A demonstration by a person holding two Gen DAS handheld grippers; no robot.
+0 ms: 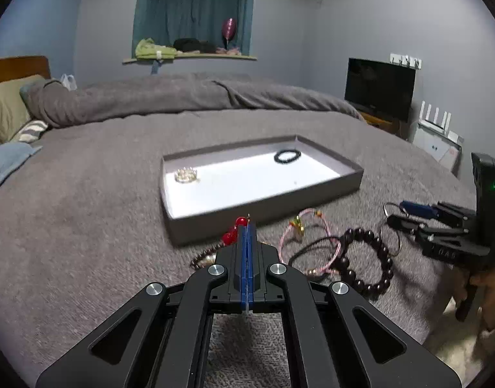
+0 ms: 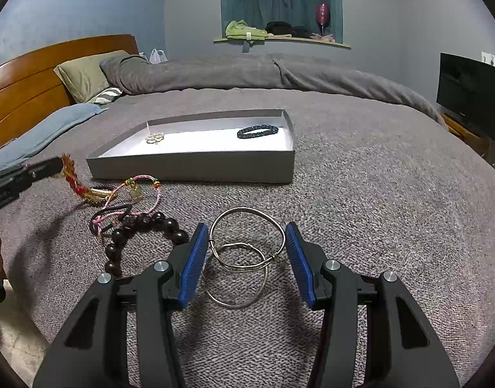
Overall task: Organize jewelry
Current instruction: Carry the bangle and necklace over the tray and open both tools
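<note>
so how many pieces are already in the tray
2: a dark beaded bracelet near the gray tray's far right corner, and a small pale gold piece at its left end.

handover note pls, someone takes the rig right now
Left claw: shut on the red bead string, lifted beside the tray.
Right claw: open, straddling the silver bangles on the bed, not gripping.
Done: black bracelet and gold piece in the tray.
Left: pink cord bracelet, big dark bead bracelet, bangles, red string.
</note>
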